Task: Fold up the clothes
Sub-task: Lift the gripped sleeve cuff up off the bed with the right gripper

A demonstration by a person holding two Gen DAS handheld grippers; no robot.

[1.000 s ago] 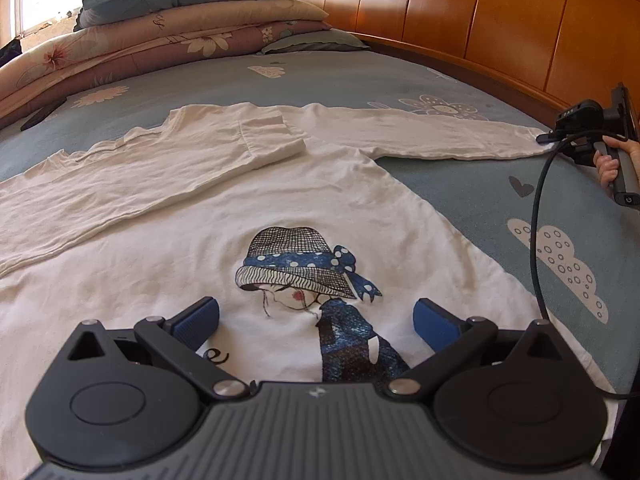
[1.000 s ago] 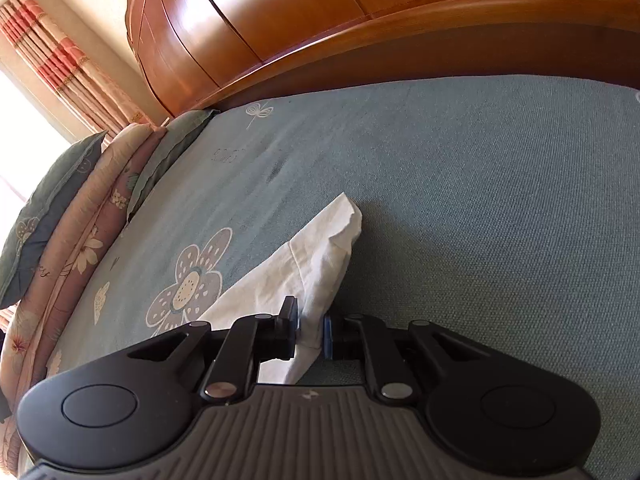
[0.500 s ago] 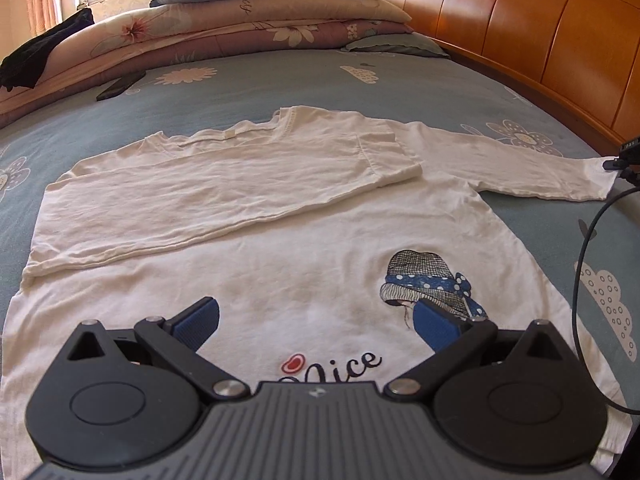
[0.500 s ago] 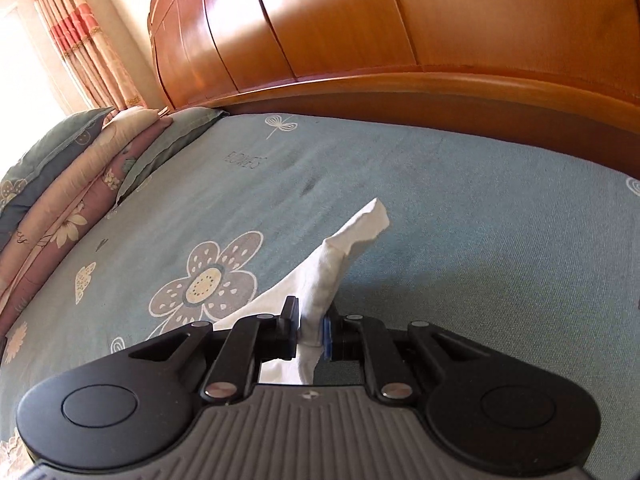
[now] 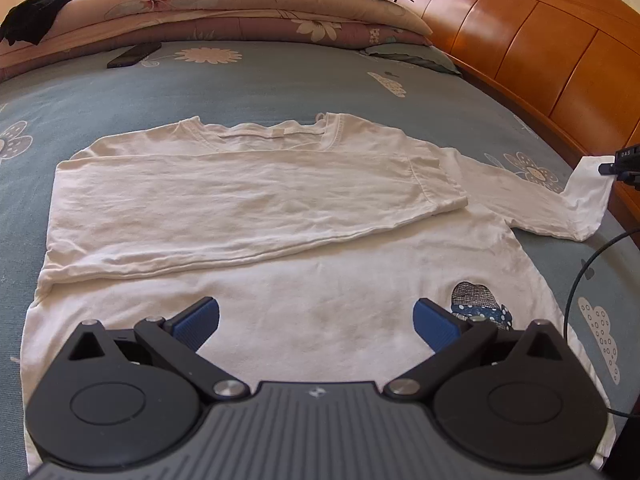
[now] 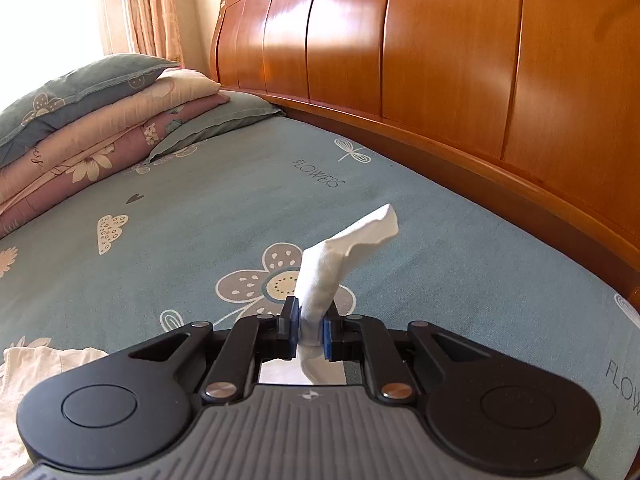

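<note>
The white long-sleeved shirt [image 5: 280, 280] lies flat on the blue bedsheet [image 5: 240, 88], one sleeve folded across its chest. The right gripper [image 6: 311, 330] is clamped on the other sleeve's cuff [image 6: 344, 256], raised off the sheet. The left gripper [image 5: 316, 318] hovers above the shirt, fingers spread apart, holding nothing.

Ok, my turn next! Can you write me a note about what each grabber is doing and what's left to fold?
Right gripper: shut on the cuff of the right sleeve, lifted off the bed.
Left gripper: open, empty, hovering over the shirt's lower part.
White shirt: lying flat on the bed.
Done: the other sleeve is folded across the chest.
Left: probably carry the held sleeve across the chest too, then fold the body.
</note>
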